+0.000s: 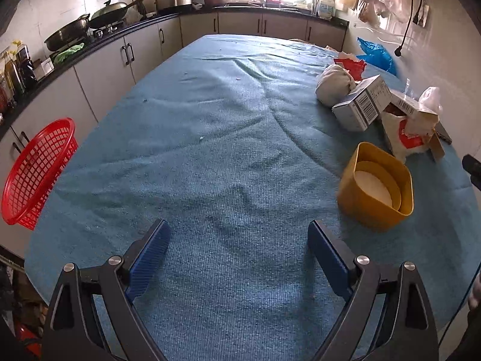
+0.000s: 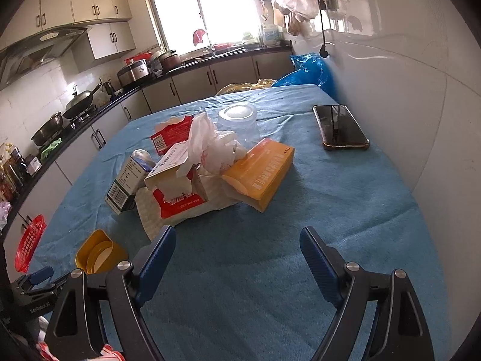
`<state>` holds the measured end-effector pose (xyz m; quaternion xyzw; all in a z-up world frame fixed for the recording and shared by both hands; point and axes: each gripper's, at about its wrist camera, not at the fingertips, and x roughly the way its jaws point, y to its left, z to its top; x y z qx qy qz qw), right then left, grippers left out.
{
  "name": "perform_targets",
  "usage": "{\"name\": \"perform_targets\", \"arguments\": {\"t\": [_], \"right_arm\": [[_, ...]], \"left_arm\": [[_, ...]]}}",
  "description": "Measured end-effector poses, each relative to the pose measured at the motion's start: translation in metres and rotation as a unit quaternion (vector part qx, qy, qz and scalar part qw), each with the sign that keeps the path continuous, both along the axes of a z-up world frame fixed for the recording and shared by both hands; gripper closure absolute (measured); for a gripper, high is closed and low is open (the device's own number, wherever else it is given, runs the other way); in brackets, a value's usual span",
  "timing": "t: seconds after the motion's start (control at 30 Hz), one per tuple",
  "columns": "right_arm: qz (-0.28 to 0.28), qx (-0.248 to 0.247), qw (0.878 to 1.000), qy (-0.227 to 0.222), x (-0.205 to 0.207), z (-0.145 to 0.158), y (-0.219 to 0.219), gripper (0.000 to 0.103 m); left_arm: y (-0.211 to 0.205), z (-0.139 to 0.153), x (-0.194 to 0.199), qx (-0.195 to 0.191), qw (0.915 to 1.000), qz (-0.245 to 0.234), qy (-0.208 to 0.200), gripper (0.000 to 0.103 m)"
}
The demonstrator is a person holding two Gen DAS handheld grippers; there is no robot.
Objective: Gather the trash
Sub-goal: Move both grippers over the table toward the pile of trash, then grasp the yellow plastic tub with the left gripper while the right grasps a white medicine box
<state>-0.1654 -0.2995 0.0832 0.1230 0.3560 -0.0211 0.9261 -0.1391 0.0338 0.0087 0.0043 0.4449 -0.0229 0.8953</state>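
Both tongs stand wide with nothing between them: the left gripper (image 1: 239, 240) over bare blue cloth near the table's (image 1: 210, 126) front edge, the right gripper (image 2: 237, 249) just short of the trash pile (image 2: 204, 168). The pile sits toward the table's right edge: a white-and-red pack reading "wet wipe" (image 2: 180, 201), a barcoded box (image 2: 124, 185), an orange box (image 2: 261, 171) with print too small to read. A red basket (image 1: 36, 174) hangs off the left edge.
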Motion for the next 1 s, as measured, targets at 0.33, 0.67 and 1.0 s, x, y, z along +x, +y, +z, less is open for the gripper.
{"name": "perform_targets", "arguments": {"t": [0.33, 0.67, 1.0], "right_arm": [[-0.004, -0.003, 1.000, 0.020, 0.035, -0.004, -0.018, 0.015], [0.025, 0.048, 0.999, 0.000, 0.058, 0.016, -0.027, 0.021], [0.037, 0.020, 0.999, 0.003, 0.096, 0.021, -0.003, 0.037]], "left_arm": [[-0.001, 0.001, 0.004, 0.008, 0.9999, 0.002, 0.015, 0.009], [-0.022, 0.056, 0.020, -0.035, 0.9967, -0.064, -0.037, 0.009], [-0.072, 0.023, 0.052, 0.005, 0.9888, -0.148, 0.016, 0.026]]}}
